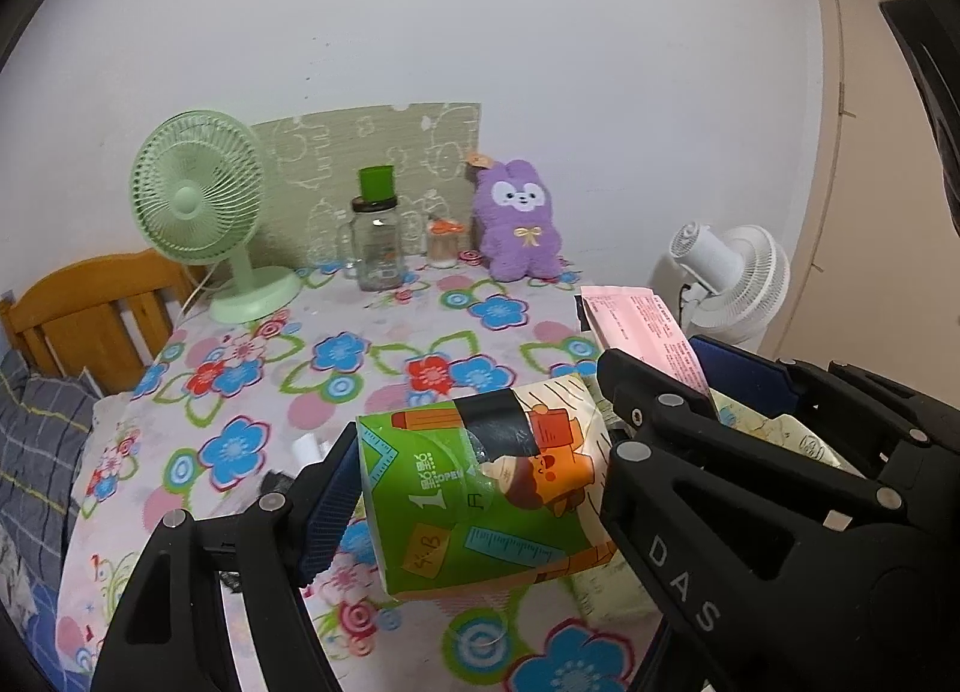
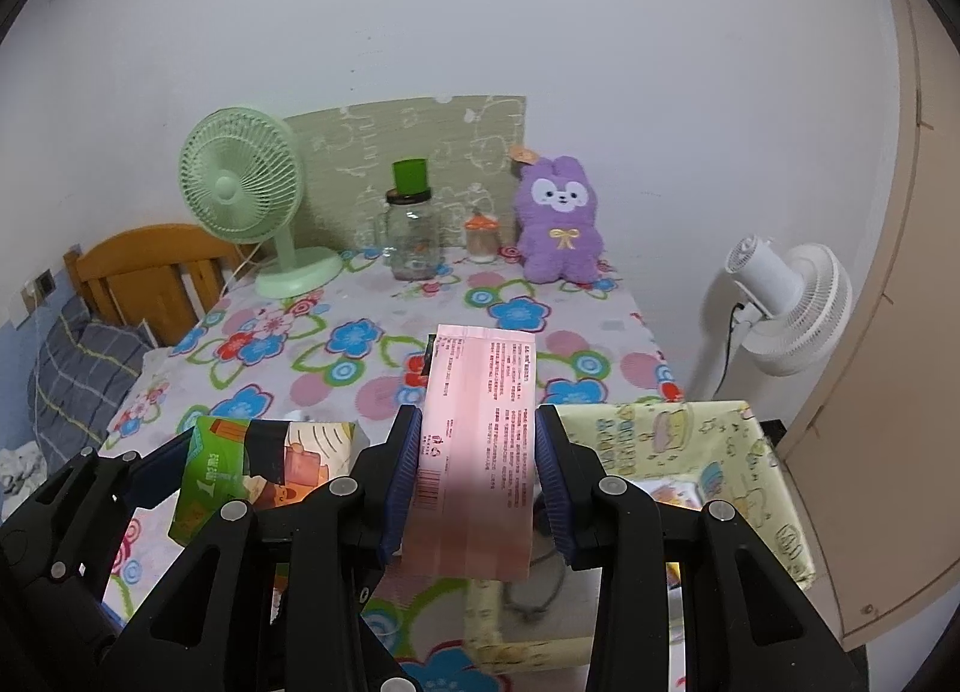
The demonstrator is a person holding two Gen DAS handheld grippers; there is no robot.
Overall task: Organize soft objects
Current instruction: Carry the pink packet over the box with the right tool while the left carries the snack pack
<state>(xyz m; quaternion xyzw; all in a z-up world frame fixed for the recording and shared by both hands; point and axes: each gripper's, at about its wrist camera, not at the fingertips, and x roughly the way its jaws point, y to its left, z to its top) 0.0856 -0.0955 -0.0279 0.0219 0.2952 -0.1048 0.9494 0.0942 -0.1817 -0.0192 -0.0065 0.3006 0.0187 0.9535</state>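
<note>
Holding both packs clamped: left gripper [image 1: 480,488] squeezing the green tissue pack [image 1: 480,482], right gripper [image 2: 477,476] pinching the pink pack [image 2: 477,446], which is sitting nearer the yellow box [image 2: 744,452] on its right, long axis pointing away.

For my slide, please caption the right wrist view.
Right gripper holds a pink plastic tissue pack above the flowered tablecloth.

The right claw [image 2: 477,479] grips a pink tissue pack [image 2: 477,452] above the flowered tablecloth [image 2: 360,344].
</note>
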